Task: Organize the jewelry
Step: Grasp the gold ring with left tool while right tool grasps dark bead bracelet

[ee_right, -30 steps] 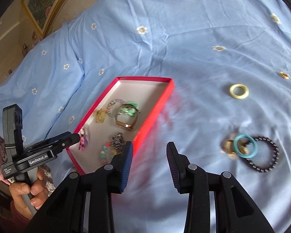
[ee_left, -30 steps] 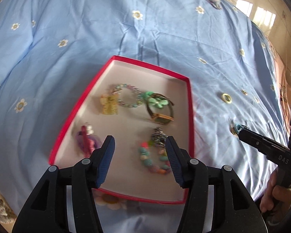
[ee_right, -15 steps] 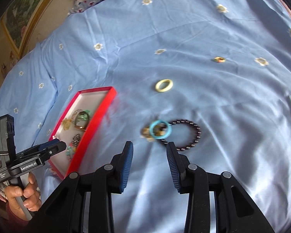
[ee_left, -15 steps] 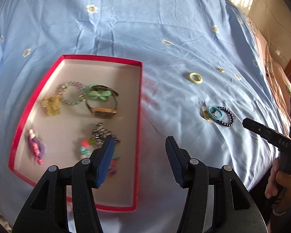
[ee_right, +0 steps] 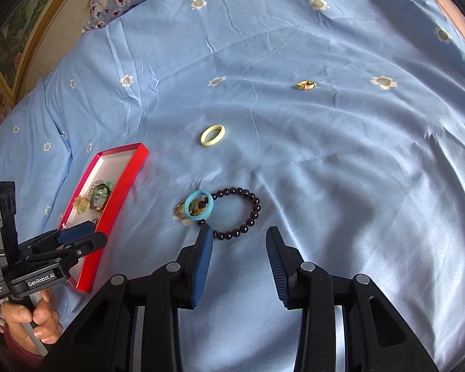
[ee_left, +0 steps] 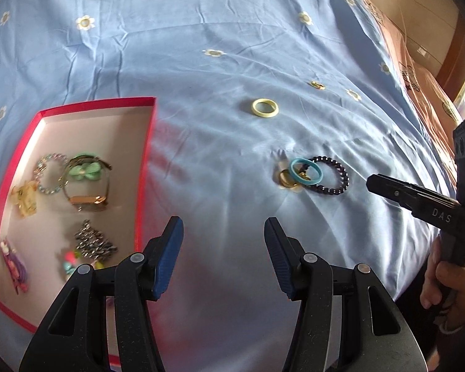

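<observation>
The red tray (ee_left: 144,167) lies at the left on the blue flowered bedsheet (ee_left: 220,24). Inside it, from its left wall to its right wall: a purple charm (ee_left: 14,265), a yellow charm (ee_left: 24,200), a clear bead bracelet (ee_left: 49,173), a gold watch with a green flower (ee_left: 86,183), and a dark metal pendant (ee_left: 94,243) above a multicoloured bead piece (ee_left: 69,262).

The left gripper (ee_left: 223,248) hangs over bare sheet just right of the tray's right wall. Its jaws stand wide apart and hold nothing.

Right of the tray, on the sheet: a pale yellow ring (ee_right: 213,135) toward the far side; nearer, a turquoise ring (ee_right: 198,205) lying over a gold ring (ee_right: 180,212), touching a dark bead bracelet (ee_right: 248,217). A small gold ring (ee_right: 306,85) lies well apart, farther back.

The right gripper (ee_right: 238,248) hovers just before the dark bead bracelet, its left fingertip overlapping the bracelet's near edge in view. Its jaws are wide apart and empty.
</observation>
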The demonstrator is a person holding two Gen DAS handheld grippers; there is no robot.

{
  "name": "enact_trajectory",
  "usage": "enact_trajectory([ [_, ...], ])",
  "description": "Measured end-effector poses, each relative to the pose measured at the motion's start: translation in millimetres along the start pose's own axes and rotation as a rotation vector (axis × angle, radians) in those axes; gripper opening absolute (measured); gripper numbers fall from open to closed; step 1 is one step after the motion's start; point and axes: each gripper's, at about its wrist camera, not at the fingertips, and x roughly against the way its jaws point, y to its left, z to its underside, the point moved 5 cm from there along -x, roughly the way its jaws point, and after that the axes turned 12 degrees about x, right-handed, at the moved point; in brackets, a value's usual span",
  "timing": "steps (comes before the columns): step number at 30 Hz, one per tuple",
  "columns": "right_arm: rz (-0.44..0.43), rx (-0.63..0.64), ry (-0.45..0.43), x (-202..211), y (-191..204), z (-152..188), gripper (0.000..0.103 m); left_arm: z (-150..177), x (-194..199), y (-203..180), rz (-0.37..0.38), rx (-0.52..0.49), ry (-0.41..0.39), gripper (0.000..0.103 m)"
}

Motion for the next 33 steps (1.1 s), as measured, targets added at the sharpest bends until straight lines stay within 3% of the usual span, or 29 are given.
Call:
enact_trajectory([
  [15, -0.009, 0.001, 0.034, -22.0, -12.4, -5.6, 0.038, -8.9, -59.7, -42.5, 0.032, -0.109, 0.094, 0.053],
  [21, 0.007, 0.021, 0.057, -32.9, -13.9, -9.7, 0.035, -16.6, -76.5, -54.8, 0.040, -0.134, 0.083, 0.053],
  [26, 0.026, 0.051, 0.079, -45.1, -12.4, -11.6, 0.035, -21.3, -84.5, -61.0, 0.053, -0.160, 0.062, 0.044],
  [29, 0.052, 0.087, 0.081, -50.9, -9.3, -12.3, 0.034, -22.5, -85.6, -61.0, 0.063, -0.165, 0.050, 0.029],
  [30, 0.069, 0.107, 0.081, -53.2, -7.7, -12.4, 0.032, -22.9, -85.8, -60.2, 0.067, -0.162, 0.050, 0.021],
  [33, 0.120, 0.144, 0.077, -55.9, -6.8, -13.2, 0.018, -23.9, -85.1, -58.0, 0.088, -0.151, 0.057, 0.021],
])
